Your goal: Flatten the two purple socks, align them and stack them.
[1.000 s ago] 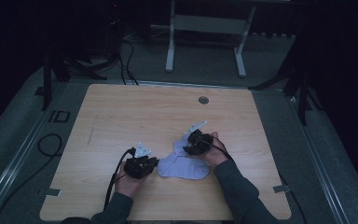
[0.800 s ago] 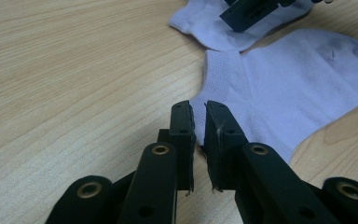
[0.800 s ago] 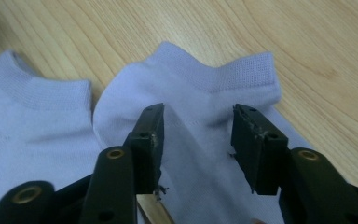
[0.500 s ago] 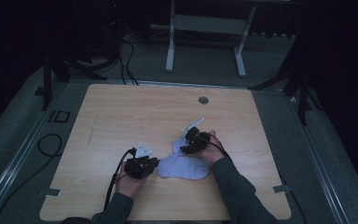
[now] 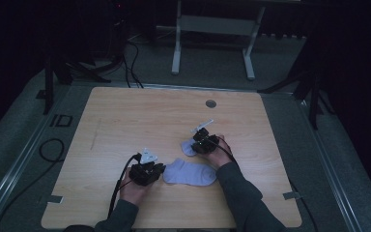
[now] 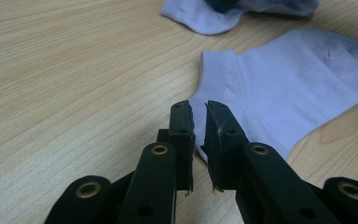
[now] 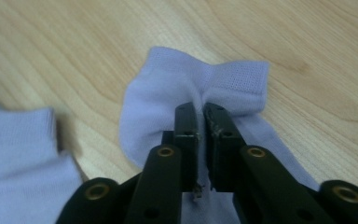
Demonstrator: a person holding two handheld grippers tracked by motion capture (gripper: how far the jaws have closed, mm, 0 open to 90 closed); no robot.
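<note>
Two pale lilac ankle socks lie on the wooden table (image 5: 140,121). One sock (image 5: 191,173) (image 6: 284,79) rests flat between my hands. My left gripper (image 5: 162,169) (image 6: 198,112) sits at that sock's left edge, jaws almost together with the hem running in between them. The second sock (image 5: 187,148) (image 7: 168,88) lies bunched a little farther back. My right gripper (image 5: 195,146) (image 7: 199,112) has just been closing, and its jaws now pinch a puckered fold of that sock's cloth. A corner of the flat sock (image 7: 18,149) lies at the lower left of the right gripper view.
A round cable hole (image 5: 210,103) sits near the table's far edge. Black cables (image 5: 48,150) trail on the floor at the left. A metal stand (image 5: 212,29) is beyond the table. Bare wood spreads across the left and far parts of the table.
The right gripper's jaws have come together on the bunched sock. Both hands have stayed nearly where they were, and the flat sock has not moved.
</note>
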